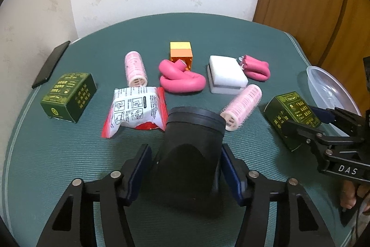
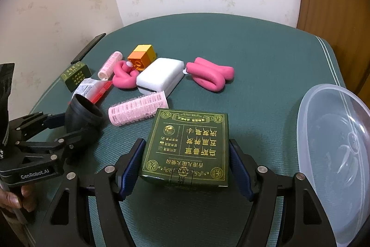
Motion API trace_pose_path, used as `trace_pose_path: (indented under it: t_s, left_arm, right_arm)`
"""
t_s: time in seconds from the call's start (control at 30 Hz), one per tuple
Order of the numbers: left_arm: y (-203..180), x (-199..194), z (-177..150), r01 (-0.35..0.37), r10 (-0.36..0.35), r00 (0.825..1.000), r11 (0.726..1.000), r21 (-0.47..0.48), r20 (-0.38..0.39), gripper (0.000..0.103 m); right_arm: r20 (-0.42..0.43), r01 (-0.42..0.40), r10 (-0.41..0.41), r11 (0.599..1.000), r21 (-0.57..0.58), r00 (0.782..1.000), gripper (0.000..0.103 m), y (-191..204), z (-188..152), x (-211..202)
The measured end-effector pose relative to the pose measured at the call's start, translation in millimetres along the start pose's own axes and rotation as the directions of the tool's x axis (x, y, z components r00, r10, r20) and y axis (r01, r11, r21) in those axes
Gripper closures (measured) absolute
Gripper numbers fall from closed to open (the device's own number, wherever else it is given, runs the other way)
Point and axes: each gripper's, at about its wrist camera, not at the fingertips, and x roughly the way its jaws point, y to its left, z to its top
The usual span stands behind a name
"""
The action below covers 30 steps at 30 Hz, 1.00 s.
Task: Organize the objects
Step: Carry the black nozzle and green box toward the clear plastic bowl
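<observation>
Left tongs point(image 1: 185, 168): jaws astride the black plastic pipe elbow point(image 1: 192, 154); the right pad looks to touch it, while whether the left pad presses cannot be told.
Right tongs point(image 2: 185, 168): both blue pads against the side walls of the dark green printed cardboard box point(image 2: 187, 147), which lies flat on the green mat-covered table point(image 2: 254, 50).
Elbow axis: long axis runs away from the left tongs, open ribbed mouth pointing ahead and up.
Box axis: broad printed face up, square to the right jaws.
Beside: clear plastic bowl point(image 2: 335, 154) right of the right tongs; pink ribbed hair roller point(image 2: 138, 108) just ahead of the box.
Risk: the elbow's rounded wall may twist out of a one-sided pinch; the lifted box could clip the roller.
</observation>
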Motion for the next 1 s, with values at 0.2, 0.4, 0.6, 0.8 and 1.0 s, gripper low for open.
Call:
trace_pose_path:
  t_s: [0.2,0.4,0.6,0.8,1.0]
  left_arm:
    - [-0.1,-8.3,-1.9,-0.041,0.041,0.999,0.999,0.002,0.034,0.047]
    - [-0.4,-12.3,-1.6,-0.053,0.054,0.997,0.999,-0.009,0.05,0.048]
    - [-4.2,-17.9,-2.6,-0.063,0.064,0.996,0.998,-0.014,0.068,0.052]
    - [-10.0,-20.1,-3.4,-0.05,0.051,0.996,0.999,-0.017,0.073,0.052]
    - [-10.7,-22.5,-4.0,-0.022,0.024,0.997,0.999,-0.029,0.077,0.052]
  right_arm:
    - [0.008,-0.003,0.003,1.0,0.0,1.0,0.033,-1.9,1.7,-1.5]
    - [0.033,-0.01,0.01,1.0,0.002,0.999,0.033,-1.3,3.2,-6.6]
    - [0.052,-0.021,0.021,1.0,0.007,0.998,0.033,-0.9,3.9,-10.2]
    - [0.069,-0.021,0.021,1.0,0.007,0.997,0.033,-1.7,3.2,-13.9]
    - [0.087,-0.021,0.02,1.0,0.008,0.996,0.033,-3.9,2.0,-17.2]
